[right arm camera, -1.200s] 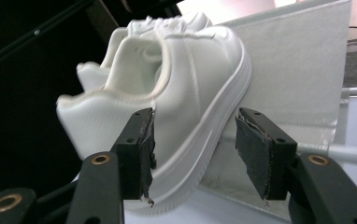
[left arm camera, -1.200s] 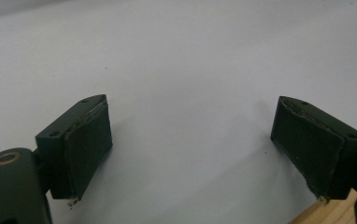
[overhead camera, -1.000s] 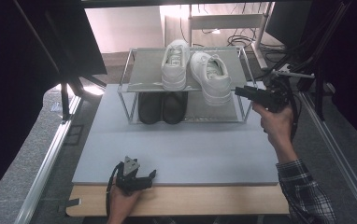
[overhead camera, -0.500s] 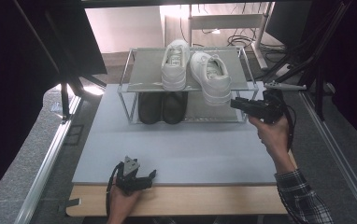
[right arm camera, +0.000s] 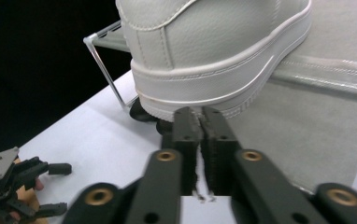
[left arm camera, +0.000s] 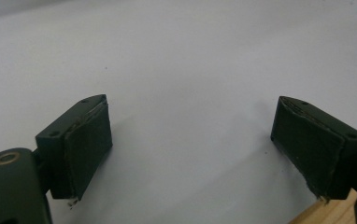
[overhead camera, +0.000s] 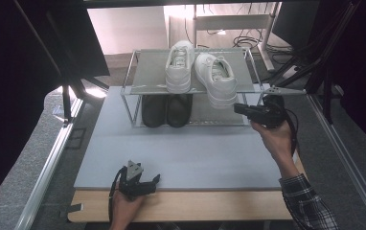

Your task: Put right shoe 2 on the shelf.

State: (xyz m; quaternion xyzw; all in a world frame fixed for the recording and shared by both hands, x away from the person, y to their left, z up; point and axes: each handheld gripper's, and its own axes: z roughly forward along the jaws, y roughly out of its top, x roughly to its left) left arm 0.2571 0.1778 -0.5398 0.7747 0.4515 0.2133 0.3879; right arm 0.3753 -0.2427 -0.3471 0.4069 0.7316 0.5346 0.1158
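Rack (overhead camera: pixel 142 72): white shoes (overhead camera: pixel 215 79) top shelf, black shoes (overhead camera: pixel 165 110) beneath

Left gripper (overhead camera: pixel 145 182) sits low at the table's near edge, left of centre, gripped in the left hand (overhead camera: pixel 123 203), jaws spread wide apart with nothing between the pads (left arm camera: pixel 85 149). Right gripper (overhead camera: pixel 238 108) is out toward the table's far right side, right hand (overhead camera: pixel 276 136) wrapped around it, forearm stretched forward, jaws pressed together and pointing left.

High view overhead, forward; right gripper view close behind white shoe (right arm camera: pixel 214 51).
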